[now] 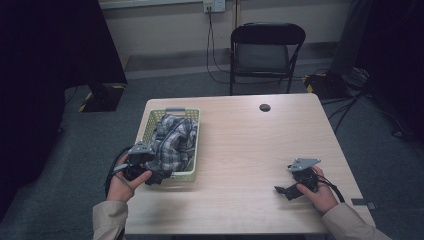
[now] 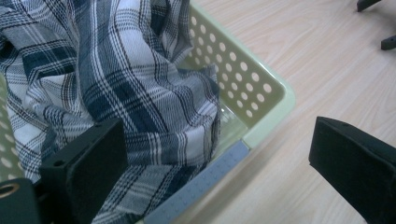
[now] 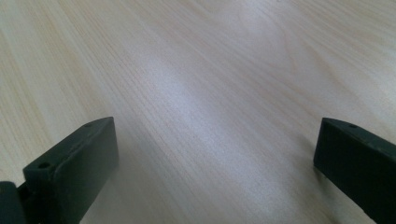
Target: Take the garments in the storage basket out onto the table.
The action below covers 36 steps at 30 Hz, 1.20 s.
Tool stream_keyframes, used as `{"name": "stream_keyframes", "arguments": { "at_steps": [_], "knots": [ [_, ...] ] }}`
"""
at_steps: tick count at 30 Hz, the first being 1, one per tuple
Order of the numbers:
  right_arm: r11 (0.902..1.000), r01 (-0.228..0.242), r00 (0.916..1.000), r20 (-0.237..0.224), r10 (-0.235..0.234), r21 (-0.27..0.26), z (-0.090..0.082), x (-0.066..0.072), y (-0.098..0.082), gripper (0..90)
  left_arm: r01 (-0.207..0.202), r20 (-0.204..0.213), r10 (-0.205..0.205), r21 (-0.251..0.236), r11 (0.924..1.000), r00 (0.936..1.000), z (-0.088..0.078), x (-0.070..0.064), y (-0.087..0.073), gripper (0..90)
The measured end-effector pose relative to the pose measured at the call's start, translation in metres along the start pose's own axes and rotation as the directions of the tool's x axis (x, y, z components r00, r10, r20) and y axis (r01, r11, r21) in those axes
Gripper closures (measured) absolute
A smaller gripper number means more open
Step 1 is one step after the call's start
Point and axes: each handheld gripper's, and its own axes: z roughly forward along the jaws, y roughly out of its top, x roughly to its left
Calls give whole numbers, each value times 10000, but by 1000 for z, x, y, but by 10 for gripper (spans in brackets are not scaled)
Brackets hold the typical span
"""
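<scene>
The plaid cloth sits bunched in the pale green basket on the left half of the worktop, spilling over the basket's near rim. The left tool hangs at the basket's near corner w/ jaws spread wide: in the left gripper view one jaw lies over the cloth inside the rim, the other out over bare wood, so the rim w/ its grey strip runs between them; nothing is pinched. The right tool rests low near the worktop's front right, well apart from the basket, jaws also wide and holding nothing. Between basket & right tool the wood is bare. A dark round hole sits near the far edge; a folding chair stands beyond it.
</scene>
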Motion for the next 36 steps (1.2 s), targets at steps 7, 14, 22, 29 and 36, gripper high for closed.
{"name": "stream_keyframes", "arguments": {
  "at_steps": [7, 14, 22, 29, 36],
  "knots": [
    [10000, 2, 10000, 2, -2, -2, 0, 0, 0, 0, 12, -92, -12, 34, 10000, 10000, 7, 3, 10, 35],
    [10000, 0, 10000, 1, 0, 0, 0, 0, 0, 0, 159, -244, -161, -84, 9998, 9996, 15, 9, 15, 35],
    [10000, 1, 10000, 0, -1, 0, 0, 0, 0, 0, 327, -545, -330, -63, 9994, 9980, 23, 18, 19, 33],
    [10000, 0, 10000, 1, 0, -1, 0, 0, 0, 0, 527, -715, -536, -149, 9985, 9960, 30, 25, 20, 33],
    [10000, 0, 10000, 1, 0, -1, 0, 0, 0, 0, 744, -1046, -772, -301, 9968, 9915, 35, 34, 24, 33]
  ]
}}
